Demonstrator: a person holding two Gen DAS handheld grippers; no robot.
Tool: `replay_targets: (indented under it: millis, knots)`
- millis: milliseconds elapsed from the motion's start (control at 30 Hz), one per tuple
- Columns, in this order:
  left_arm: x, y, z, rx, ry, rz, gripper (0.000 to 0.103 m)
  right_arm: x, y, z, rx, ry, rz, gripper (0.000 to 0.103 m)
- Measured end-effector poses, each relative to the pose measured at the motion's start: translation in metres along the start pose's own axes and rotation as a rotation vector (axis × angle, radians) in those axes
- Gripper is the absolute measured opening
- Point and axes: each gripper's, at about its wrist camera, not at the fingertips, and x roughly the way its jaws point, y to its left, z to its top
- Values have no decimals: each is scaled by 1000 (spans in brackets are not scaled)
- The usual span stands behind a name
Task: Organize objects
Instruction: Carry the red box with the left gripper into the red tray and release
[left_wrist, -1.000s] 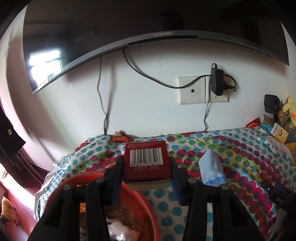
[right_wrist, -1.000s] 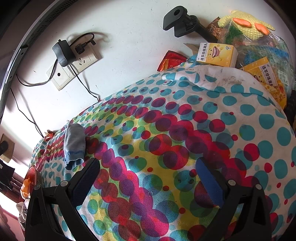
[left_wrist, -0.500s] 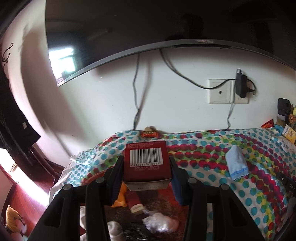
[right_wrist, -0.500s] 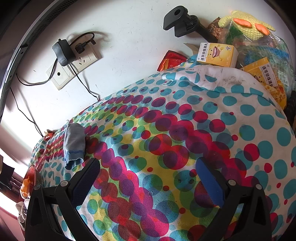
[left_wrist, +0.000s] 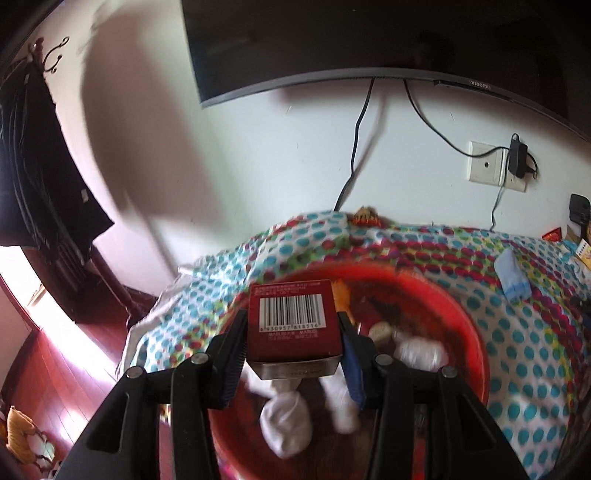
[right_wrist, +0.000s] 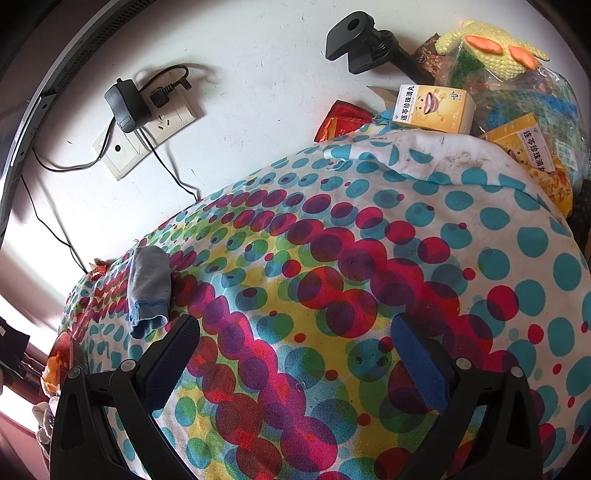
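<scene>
Over on the far left there's dark clothing (left_wrist: 44, 177) hanging off a wall hook, with red wood floor (left_wrist: 55, 373) below it. Next along, the left gripper (left_wrist: 293, 332) is clamped tight on a red box (left_wrist: 291, 321), barcode side up, and it's held right above a big red basin (left_wrist: 476, 350) that sits on the polka-dot cloth (left_wrist: 524, 354). The basin's already got stuff in it: a couple of white balled-up socks (left_wrist: 286, 421), something orange at the back, and other bits too blurry to call. So nothing solid is between the box and the basin, just that pile underneath.

Above it all there's a wall-mounted TV (left_wrist: 369, 40) with cables hanging down to the cloth edge, where a small red wrapper (left_wrist: 365, 219) lies against the wall. Right of that is a wall socket (left_wrist: 487, 166) with a black adapter plugged in.

A grey-blue sock (right_wrist: 149, 291) lies flat on the cloth, just beside the left finger of the right gripper (right_wrist: 295, 354), which is spread wide with nothing in it, hovering over bare dotted fabric. At the far right corner things get crowded: a black camera mount (right_wrist: 362, 38), a red snack packet (right_wrist: 341, 120), two yellow medicine boxes (right_wrist: 434, 109) and a yellow knitted toy (right_wrist: 491, 46) in a plastic bag.
</scene>
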Motion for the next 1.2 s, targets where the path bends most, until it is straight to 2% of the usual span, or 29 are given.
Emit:
replay_targets:
  millis: [100, 233, 367, 700, 800, 1067, 1200]
  knots:
    - [-15, 8, -35, 11, 14, -15, 46, 0, 0, 0, -1, 0, -1, 103]
    - [-31, 7, -64, 17, 24, -42, 46, 0, 0, 0, -1, 1, -2, 103]
    - [-33, -11, -86, 47, 57, -96, 46, 0, 0, 0, -1, 1, -2, 103]
    - [-6, -55, -94, 35, 105, -198, 46, 0, 0, 0, -3, 2, -4, 103]
    - [2, -55, -96, 47, 121, -198, 46, 0, 0, 0, -2, 1, -3, 103]
    - [29, -41, -107, -10, 183, -186, 46, 0, 0, 0, 0, 1, -1, 103]
    - [35, -41, -107, -12, 171, -170, 46, 0, 0, 0, 0, 0, 0, 103]
